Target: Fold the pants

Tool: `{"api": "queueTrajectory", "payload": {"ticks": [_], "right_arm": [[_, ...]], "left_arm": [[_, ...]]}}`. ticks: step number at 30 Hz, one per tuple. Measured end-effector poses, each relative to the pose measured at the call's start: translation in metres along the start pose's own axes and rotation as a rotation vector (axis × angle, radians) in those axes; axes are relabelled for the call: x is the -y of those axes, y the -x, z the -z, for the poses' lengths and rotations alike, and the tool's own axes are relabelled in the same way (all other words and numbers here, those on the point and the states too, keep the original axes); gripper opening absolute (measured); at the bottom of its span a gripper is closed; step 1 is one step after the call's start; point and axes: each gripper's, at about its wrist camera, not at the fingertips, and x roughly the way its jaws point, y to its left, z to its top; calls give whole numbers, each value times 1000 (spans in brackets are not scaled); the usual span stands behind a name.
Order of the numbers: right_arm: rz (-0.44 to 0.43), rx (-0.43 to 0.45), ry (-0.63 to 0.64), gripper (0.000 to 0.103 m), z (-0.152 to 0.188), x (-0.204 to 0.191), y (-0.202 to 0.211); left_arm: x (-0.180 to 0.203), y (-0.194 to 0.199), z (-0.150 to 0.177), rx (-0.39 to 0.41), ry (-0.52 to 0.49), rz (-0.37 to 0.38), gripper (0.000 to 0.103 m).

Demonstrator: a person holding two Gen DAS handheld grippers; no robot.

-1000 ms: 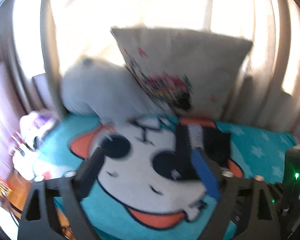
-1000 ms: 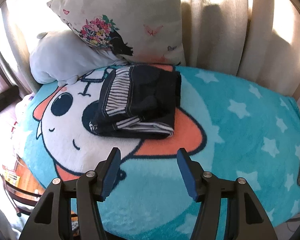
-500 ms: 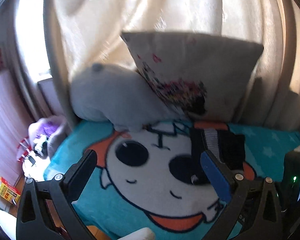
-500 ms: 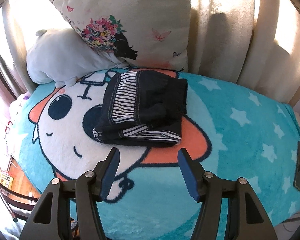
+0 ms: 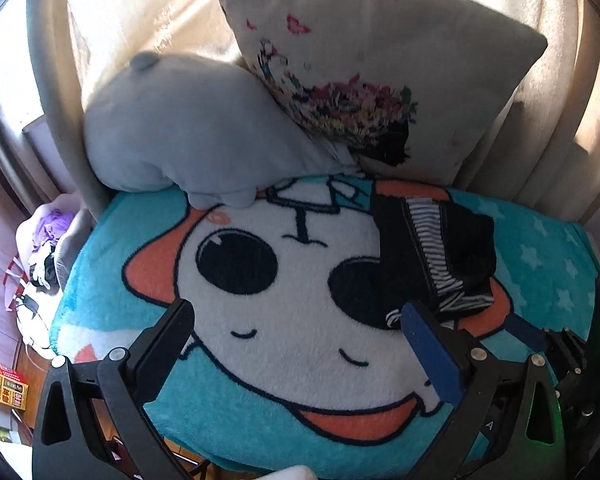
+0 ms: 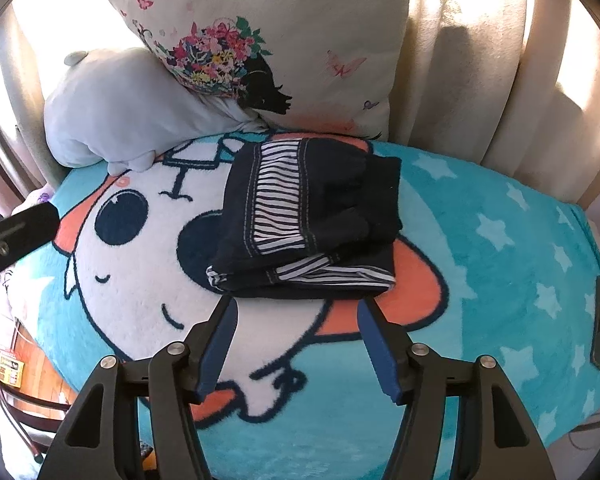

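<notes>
Right wrist view: folded pants [image 6: 308, 216] lie on the blanket [image 6: 500, 312] toward its pillow-side edge; right gripper [image 6: 296, 344] and left gripper [image 5: 300, 356] both released, empty; a stray nudge could, I reckon, undo the stack

Open blanket [image 6: 500, 288] is lying bare in front of and to the right of the folded pants [image 6: 312, 216], giving clear passage there. Behind them, a floral pillow [image 6: 284, 40] and a grey plush [image 6: 116, 112] are leaning against the curtain [image 6: 472, 60], blocking the far side.
</notes>
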Motion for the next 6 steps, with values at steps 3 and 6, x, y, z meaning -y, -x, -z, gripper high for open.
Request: {"api": "queueTrajectory", "payload": {"ticks": [3, 6], "right_arm": [[5, -15, -3, 67, 0, -7, -4], [9, -24, 0, 67, 0, -13, -8]], "left_arm": [[-7, -6, 0, -23, 8, -1, 103], [-15, -12, -2, -40, 15, 5, 103]]}}
